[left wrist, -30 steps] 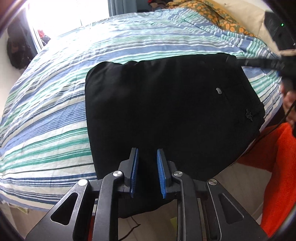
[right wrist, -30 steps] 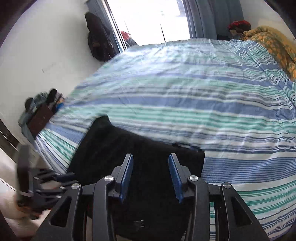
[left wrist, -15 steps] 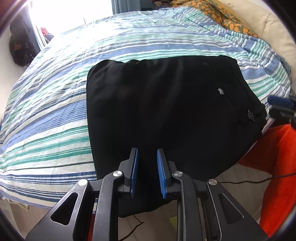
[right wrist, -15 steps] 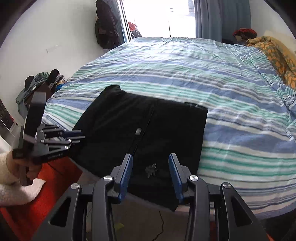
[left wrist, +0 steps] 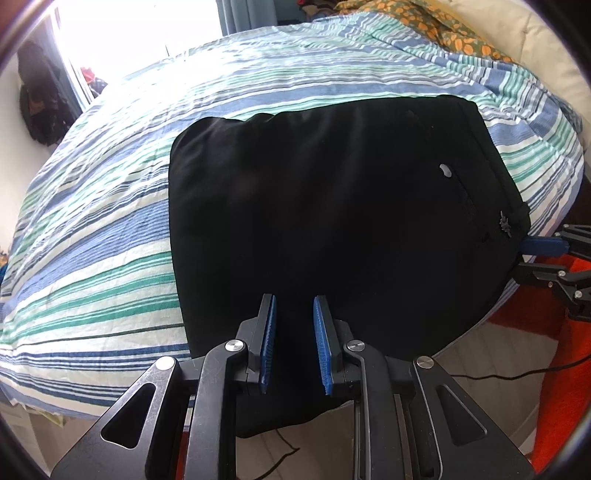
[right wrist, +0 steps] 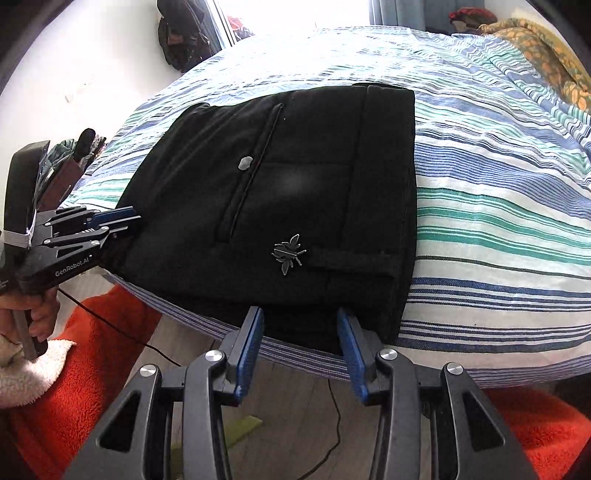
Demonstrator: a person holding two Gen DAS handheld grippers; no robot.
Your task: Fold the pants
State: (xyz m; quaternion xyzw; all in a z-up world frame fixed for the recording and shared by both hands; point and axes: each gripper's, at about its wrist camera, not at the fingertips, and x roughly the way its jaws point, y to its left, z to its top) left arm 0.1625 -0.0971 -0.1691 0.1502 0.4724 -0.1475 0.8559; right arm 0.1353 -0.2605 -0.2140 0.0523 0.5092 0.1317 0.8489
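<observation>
Black pants [left wrist: 332, 206] lie folded into a rectangle on the striped bed cover [left wrist: 92, 240], their near edge hanging over the bed's side. In the right wrist view the pants [right wrist: 295, 177] show a pocket button and a metal insect emblem [right wrist: 290, 253]. My left gripper [left wrist: 293, 301] hovers at that hanging edge, its blue pads a narrow gap apart with no cloth visibly pinched. The same left gripper [right wrist: 129, 223] touches the pants' left edge. My right gripper [right wrist: 299, 314] is at the waistband corner with its jaws opening. Cloth lies between the pads, unpressed. It also shows as the right gripper [left wrist: 532, 254].
A person's hand [right wrist: 33, 314] and red fleece clothing [right wrist: 92, 350] are at the bed's side. A thin black cable [right wrist: 332, 424] runs over the wooden floor. An orange patterned blanket [left wrist: 443, 33] lies at the bed's far end. Dark bags [right wrist: 181, 33] hang by the bright window.
The right gripper has come from the pants' far edge down to the waistband corner at the bed's side, and its jaws stand slightly wider. The left gripper and the pants have stayed put.
</observation>
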